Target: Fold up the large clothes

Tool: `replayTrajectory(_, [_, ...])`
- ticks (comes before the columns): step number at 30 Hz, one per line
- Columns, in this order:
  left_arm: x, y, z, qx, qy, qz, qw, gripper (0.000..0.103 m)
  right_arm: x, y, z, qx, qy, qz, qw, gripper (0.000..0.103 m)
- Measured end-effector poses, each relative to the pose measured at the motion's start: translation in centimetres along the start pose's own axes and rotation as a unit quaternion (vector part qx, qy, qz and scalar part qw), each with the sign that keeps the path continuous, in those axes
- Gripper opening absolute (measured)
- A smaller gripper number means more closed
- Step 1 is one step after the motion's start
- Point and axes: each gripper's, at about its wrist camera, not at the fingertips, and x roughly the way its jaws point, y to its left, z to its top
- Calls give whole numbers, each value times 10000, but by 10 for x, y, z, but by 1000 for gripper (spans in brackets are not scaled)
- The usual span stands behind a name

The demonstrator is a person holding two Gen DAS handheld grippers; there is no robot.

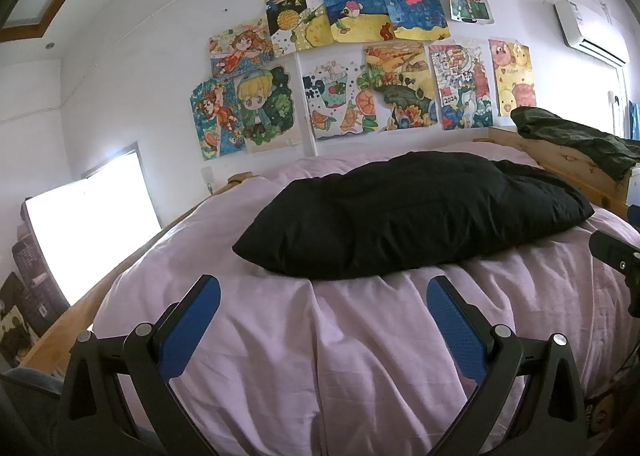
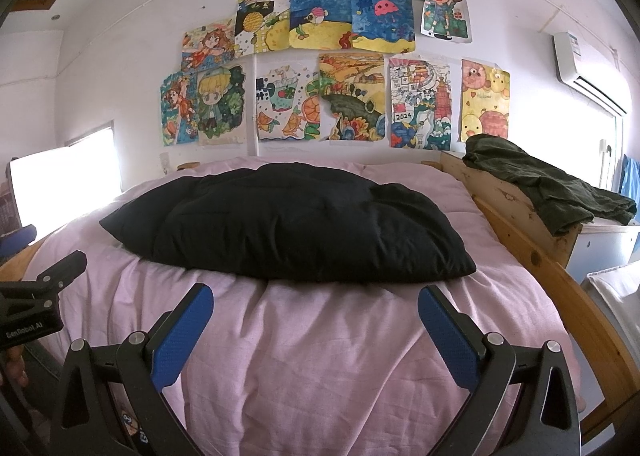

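A bulky black padded garment (image 1: 412, 215) lies folded in a thick pile on the pink bed cover (image 1: 320, 356); it also shows in the right wrist view (image 2: 288, 223). My left gripper (image 1: 323, 292) is open and empty, a short way in front of the garment's near edge, above the cover. My right gripper (image 2: 316, 298) is open and empty, also just short of the near edge. The right gripper's body shows at the right edge of the left wrist view (image 1: 616, 260), and the left gripper's body at the left of the right wrist view (image 2: 44, 292).
A dark green garment (image 2: 548, 179) is draped over the wooden bed frame (image 2: 516, 215) at the right. Coloured drawings (image 2: 320, 67) cover the wall behind the bed. A bright window (image 1: 92, 223) is at the left, an air conditioner (image 2: 588, 71) high on the right.
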Motion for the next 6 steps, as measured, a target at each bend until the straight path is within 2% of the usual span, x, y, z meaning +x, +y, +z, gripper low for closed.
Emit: replayTrajectory(6, [2,8,-1,29,-2,-7,10000,101,0,0,-1,14,6,-5,10000,103])
